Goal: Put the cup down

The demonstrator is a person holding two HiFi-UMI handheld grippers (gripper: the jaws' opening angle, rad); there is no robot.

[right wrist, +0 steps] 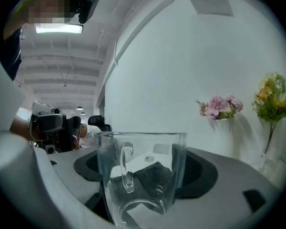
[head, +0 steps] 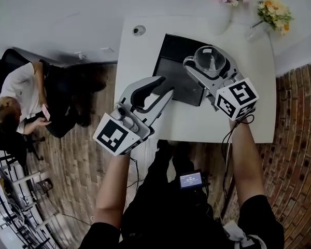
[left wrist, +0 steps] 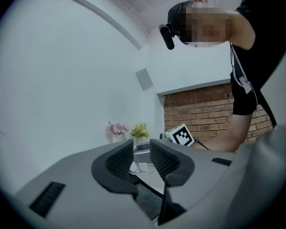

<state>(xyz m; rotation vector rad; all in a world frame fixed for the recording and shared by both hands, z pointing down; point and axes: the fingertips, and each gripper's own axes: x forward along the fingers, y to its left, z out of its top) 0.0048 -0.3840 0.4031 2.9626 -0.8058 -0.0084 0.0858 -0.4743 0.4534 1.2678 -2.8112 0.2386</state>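
Your right gripper has its fingers clamped on the glass mug, held upright just above the black mat on the white table. Left gripper is spread open with nothing in it, hanging off to the side. I'd lower the mug straight down and keep it level. Wait till the base sits flat on the mat before loosening, because glass can tip if you release too soon.
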